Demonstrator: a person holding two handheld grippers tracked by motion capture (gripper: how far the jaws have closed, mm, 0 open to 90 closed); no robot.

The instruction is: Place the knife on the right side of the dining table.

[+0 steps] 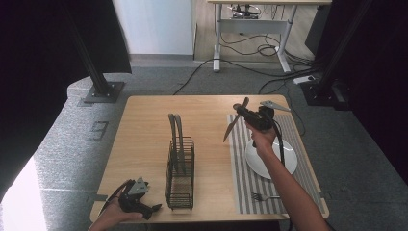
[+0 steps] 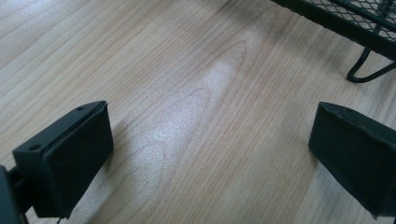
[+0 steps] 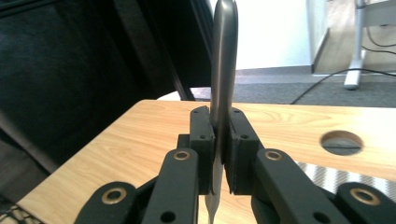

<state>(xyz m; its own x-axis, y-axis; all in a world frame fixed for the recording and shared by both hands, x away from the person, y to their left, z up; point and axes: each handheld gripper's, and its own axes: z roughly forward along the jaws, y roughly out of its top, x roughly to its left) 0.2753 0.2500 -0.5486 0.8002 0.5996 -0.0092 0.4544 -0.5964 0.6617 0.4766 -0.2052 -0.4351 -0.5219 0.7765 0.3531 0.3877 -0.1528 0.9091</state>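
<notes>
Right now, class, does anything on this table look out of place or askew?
Nothing is spilled or damaged. The fork lies askew on the striped placemat, near its front edge below the white plate. The knife is off the table, clamped in the right gripper and tilted above the mat.

Steel knife (image 1: pixel 234 121), tilted, held above table

Wooden table (image 1: pixel 144 125) bears wire rack (image 1: pixel 180 173), striped placemat (image 1: pixel 245 178).

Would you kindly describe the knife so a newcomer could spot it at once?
Find the light wooden table, then the grey striped placemat at its right. Above it, the right gripper clamps a slim silver table knife, airborne, unlike the fork lying flat.
</notes>
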